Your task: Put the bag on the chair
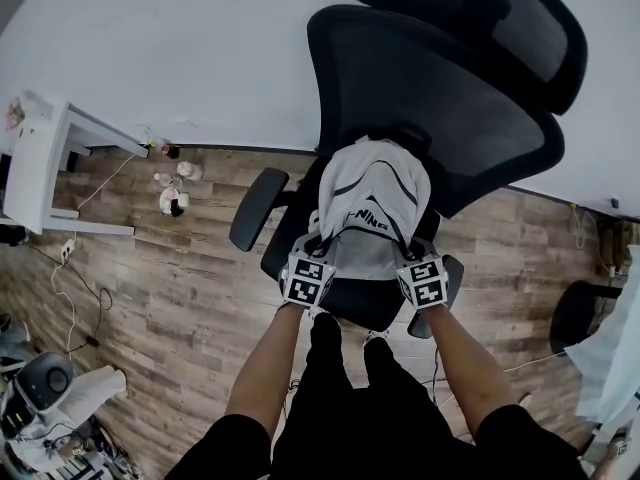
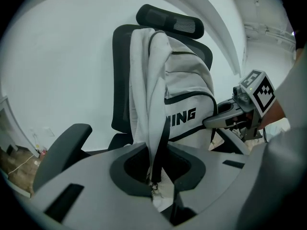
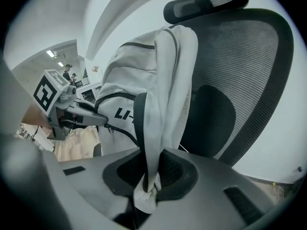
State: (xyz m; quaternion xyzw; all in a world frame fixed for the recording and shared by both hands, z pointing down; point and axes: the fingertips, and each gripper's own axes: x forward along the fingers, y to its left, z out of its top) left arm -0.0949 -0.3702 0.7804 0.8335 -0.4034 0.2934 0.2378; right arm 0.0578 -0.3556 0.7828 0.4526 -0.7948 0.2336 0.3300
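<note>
1. Right now my left tool is clenched on a white shoulder strap with black webbing, which rises out of the jaws towards the bag.
2. My right tool is clamped the same way on the other white shoulder strap, its bunched end pinched between the jaws.
3. Both straps belong to a white fabric backpack with black trim and black lettering, which stands upright between the two tools.
4. It is over the seat of a black office chair with a mesh backrest and headrest, and its upper part leans against that backrest.
5. No view shows the base of the backpack clearly, so I cannot tell whether its weight rests on the seat yet.
6. I judge the task nearly done: the backpack is at the chair and lined up with the seat.
7. What seems left is to settle it fully on the cushion, let go of both straps, and see that it stays upright rather than slumping forward onto the wood-plank floor.
</note>
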